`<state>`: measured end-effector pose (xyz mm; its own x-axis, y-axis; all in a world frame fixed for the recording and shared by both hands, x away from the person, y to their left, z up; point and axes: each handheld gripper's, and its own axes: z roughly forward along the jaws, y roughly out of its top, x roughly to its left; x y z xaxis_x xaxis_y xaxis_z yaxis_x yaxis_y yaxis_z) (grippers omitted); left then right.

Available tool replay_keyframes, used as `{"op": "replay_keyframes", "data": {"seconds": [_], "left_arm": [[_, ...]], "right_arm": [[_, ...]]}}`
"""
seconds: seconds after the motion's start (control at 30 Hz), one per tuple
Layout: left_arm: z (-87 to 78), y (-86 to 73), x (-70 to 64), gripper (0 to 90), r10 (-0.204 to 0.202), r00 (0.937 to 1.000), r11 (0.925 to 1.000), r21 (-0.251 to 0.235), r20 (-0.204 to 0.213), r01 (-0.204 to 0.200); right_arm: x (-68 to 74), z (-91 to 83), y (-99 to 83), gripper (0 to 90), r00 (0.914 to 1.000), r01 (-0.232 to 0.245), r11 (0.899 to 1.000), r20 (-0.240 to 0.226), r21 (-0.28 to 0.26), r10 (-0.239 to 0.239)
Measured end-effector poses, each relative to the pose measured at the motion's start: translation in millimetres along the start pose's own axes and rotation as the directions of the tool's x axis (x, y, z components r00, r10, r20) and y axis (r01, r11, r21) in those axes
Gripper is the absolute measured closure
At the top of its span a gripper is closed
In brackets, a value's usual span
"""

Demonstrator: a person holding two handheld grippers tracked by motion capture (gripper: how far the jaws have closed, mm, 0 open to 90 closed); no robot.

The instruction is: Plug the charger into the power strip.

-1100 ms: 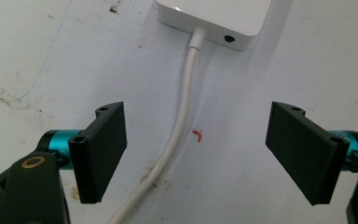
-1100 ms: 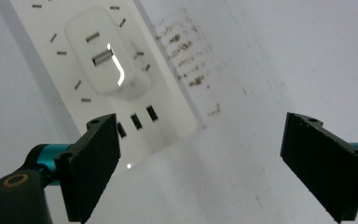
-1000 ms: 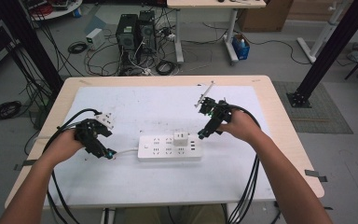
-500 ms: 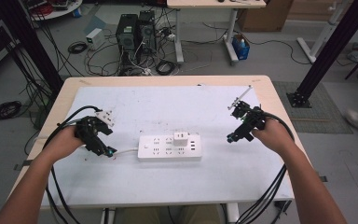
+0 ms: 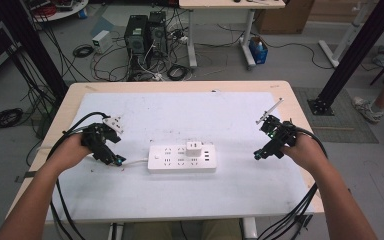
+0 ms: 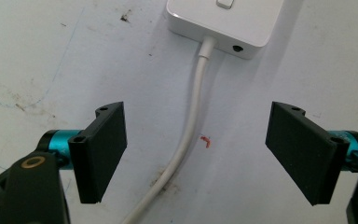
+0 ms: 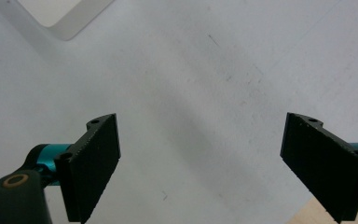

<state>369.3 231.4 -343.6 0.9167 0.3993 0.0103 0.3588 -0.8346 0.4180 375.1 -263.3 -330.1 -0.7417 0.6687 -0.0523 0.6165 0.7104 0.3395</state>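
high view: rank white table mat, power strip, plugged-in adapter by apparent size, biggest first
1. White table mat, covers most of the tabletop.
2. Power strip, a long white bar at the mat's middle.
3. Adapter, a small white block plugged into the strip's top.
All three lie at a similar distance, so the ranking is safe.

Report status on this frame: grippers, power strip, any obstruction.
Left gripper open, straddling the strip's cord. Right gripper open over bare mat. Power strip mid-table, charger plugged in.
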Motion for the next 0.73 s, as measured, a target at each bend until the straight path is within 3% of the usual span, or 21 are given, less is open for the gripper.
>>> {"op": "replay_keyframes", "data": {"seconds": [0.73], "left_arm": [[-2.1, -3.2, -6.2, 20.6, 0.002, 0.9998, 0.9999, 0.011, -0.022, -0.002]], "right_arm": [[7.4, 2.5, -4.1, 11.4, 0.9998, 0.019, 1.000, -0.002, -0.005, -0.019]]}}
